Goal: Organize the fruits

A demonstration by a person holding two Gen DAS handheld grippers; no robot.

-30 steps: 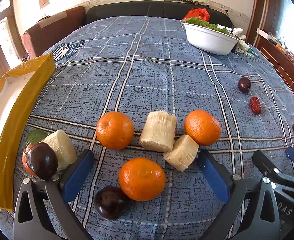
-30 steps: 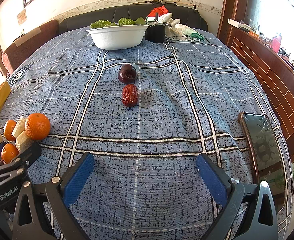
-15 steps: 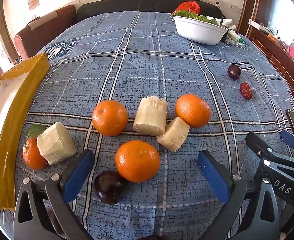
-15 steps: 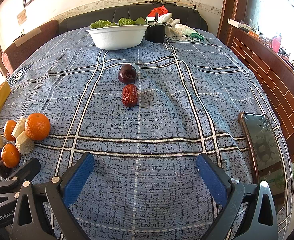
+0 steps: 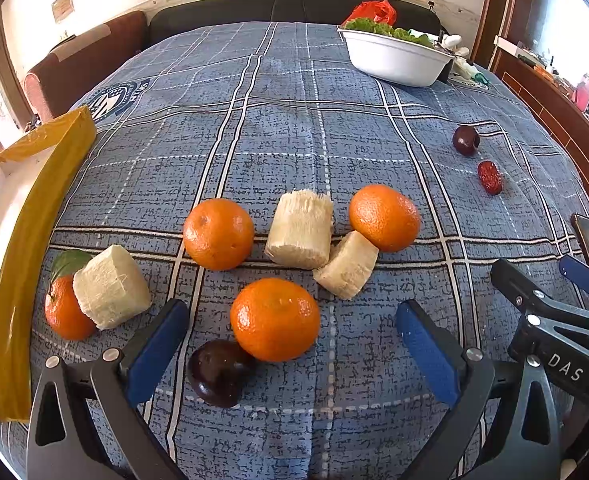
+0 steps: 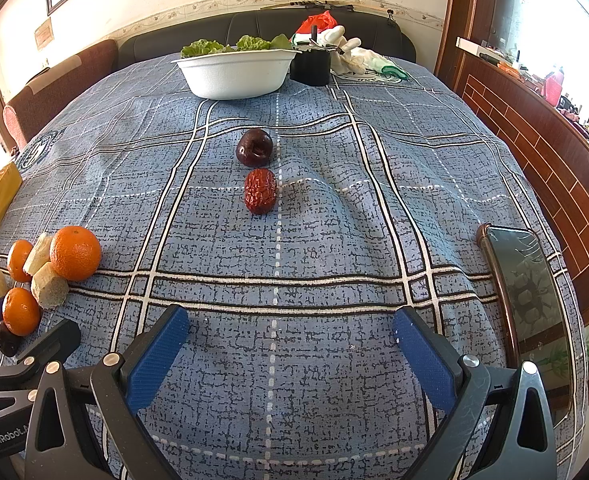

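Observation:
In the left wrist view my left gripper [image 5: 290, 336] is open and empty, low over the cloth. Between its jaws lie an orange [image 5: 275, 319] and a dark plum [image 5: 217, 372]. Beyond them lie two more oranges [image 5: 218, 233] [image 5: 384, 217], two pale cut chunks [image 5: 300, 229] [image 5: 347, 266], and at the left another chunk [image 5: 110, 286] against a leafed orange [image 5: 64, 314]. In the right wrist view my right gripper [image 6: 290, 352] is open and empty. Ahead of it lie a wrinkled red date [image 6: 260, 191] and a dark plum [image 6: 255, 147].
A yellow-rimmed white box [image 5: 22, 216] lies at the table's left edge. A white bowl of lettuce [image 6: 236, 70] and a black cup [image 6: 311, 65] stand at the far end. A phone [image 6: 528, 292] lies at the right edge. The right gripper's body [image 5: 550, 328] is close on the left gripper's right.
The left gripper has drawn back and shifted, so the fruit cluster sits farther ahead. The plum that rested by the left chunk a second ago is gone from there. The right gripper has not moved.

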